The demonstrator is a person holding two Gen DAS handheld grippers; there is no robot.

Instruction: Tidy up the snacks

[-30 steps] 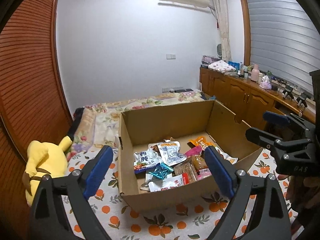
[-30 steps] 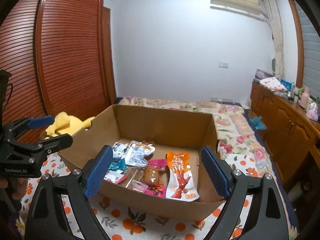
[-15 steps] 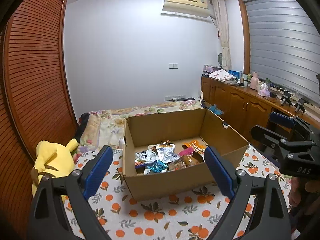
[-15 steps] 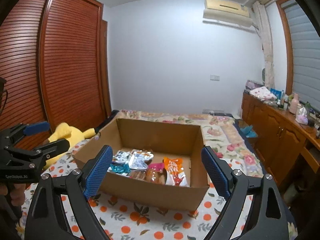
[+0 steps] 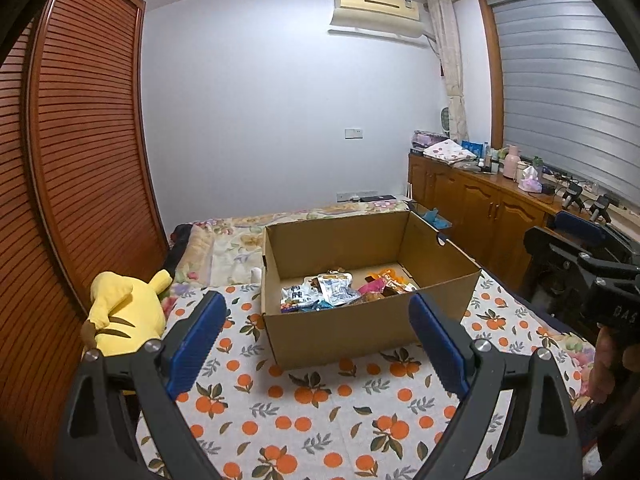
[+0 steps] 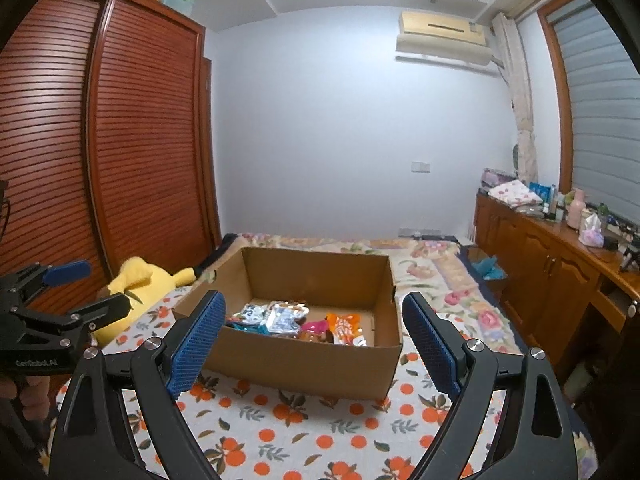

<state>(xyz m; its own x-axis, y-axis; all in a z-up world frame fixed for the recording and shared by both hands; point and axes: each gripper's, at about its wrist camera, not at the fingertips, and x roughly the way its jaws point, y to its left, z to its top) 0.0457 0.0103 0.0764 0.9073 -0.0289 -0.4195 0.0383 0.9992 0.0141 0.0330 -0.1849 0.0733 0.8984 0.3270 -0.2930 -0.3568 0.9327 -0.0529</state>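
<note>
An open cardboard box [image 5: 376, 328] stands on the orange-print cloth [image 5: 312, 420]; it also shows in the right wrist view [image 6: 304, 364]. Several snack packets [image 5: 336, 288] lie on its floor, among them a white-blue pouch and an orange packet [image 6: 346, 326]. My left gripper [image 5: 316, 344] is open and empty, held back from the box's near wall. My right gripper [image 6: 316, 344] is open and empty, also short of the box. Each gripper shows at the edge of the other's view: the right one [image 5: 580, 240] and the left one [image 6: 80, 288].
A yellow plush toy [image 5: 120, 312] lies left of the box against the wooden louvred wardrobe [image 5: 80, 180]. A floral bedspread [image 6: 432, 264] stretches behind the box. A wooden cabinet [image 5: 480, 204] with bottles and clutter runs along the right wall.
Both grippers have pulled back and up from the box, which now looks smaller and farther away. Both stay open and empty. The snacks have not moved.
</note>
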